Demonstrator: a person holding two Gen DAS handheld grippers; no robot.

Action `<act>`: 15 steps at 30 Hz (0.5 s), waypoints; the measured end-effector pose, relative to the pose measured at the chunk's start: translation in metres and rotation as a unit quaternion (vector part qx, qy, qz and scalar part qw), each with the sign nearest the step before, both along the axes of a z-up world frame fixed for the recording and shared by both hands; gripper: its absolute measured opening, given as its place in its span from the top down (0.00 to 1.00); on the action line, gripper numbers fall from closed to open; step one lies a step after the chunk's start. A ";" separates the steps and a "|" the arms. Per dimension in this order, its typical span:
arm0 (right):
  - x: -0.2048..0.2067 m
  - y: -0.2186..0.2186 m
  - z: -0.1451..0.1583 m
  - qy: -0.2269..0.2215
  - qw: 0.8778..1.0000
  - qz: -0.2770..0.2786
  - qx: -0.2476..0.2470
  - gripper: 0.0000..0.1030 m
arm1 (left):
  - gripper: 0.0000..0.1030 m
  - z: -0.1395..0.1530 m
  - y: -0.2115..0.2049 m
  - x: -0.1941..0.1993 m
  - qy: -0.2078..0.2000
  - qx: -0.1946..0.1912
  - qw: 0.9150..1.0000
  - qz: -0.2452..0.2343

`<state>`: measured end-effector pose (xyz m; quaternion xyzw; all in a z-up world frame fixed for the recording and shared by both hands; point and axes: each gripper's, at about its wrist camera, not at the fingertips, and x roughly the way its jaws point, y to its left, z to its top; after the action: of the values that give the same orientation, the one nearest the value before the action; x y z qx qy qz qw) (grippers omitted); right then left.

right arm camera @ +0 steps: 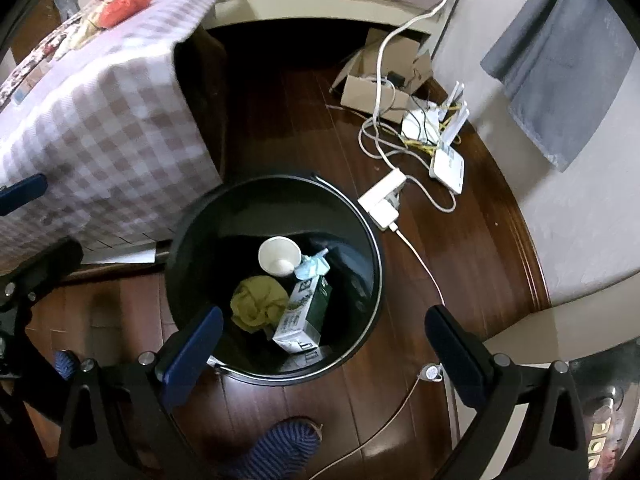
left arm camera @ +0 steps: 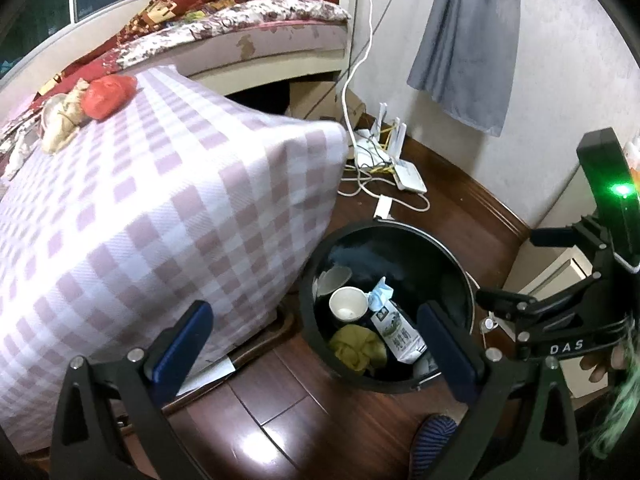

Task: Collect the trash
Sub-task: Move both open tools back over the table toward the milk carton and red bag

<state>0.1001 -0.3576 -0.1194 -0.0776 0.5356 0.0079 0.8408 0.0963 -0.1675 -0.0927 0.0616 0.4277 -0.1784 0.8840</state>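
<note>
Both tools – left (left arm camera: 316, 336), right (right arm camera: 322, 336) – spread wide, empty, over bin (right arm camera: 360, 216) w/ carton (right arm camera: 302, 312).

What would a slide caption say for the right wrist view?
Open right gripper above a black trash bin holding a paper cup, milk carton and yellow cloth.

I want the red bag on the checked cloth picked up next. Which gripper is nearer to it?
Left, I judge. The left gripper is open beside the checked cloth holding the red bag. The right gripper is open over the bin, farther off.
</note>
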 end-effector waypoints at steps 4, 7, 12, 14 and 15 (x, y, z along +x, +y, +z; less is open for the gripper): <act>-0.002 0.009 0.013 -0.014 1.000 0.008 0.002 0.01 | 0.01 0.010 0.009 -0.004 -0.009 -0.004 1.000 0.006; -0.002 0.016 0.022 -0.025 1.000 0.012 0.004 0.01 | 0.01 0.015 0.014 -0.006 -0.015 -0.005 1.000 0.011; -0.001 0.027 0.037 -0.045 0.999 0.023 0.008 0.01 | 0.01 0.024 0.028 -0.011 -0.024 -0.006 0.999 0.024; 0.000 0.034 0.042 -0.052 0.998 0.029 0.009 0.01 | 0.01 0.029 0.035 -0.013 -0.028 -0.008 0.999 0.031; 0.001 0.037 0.044 -0.056 0.998 0.031 0.009 0.01 | 0.01 0.031 0.040 -0.013 -0.030 -0.009 0.999 0.037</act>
<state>0.1008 -0.3209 -0.0749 -0.0870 0.4853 0.0347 0.8693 0.0831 -0.1280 -0.0615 0.0431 0.4014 -0.1475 0.9029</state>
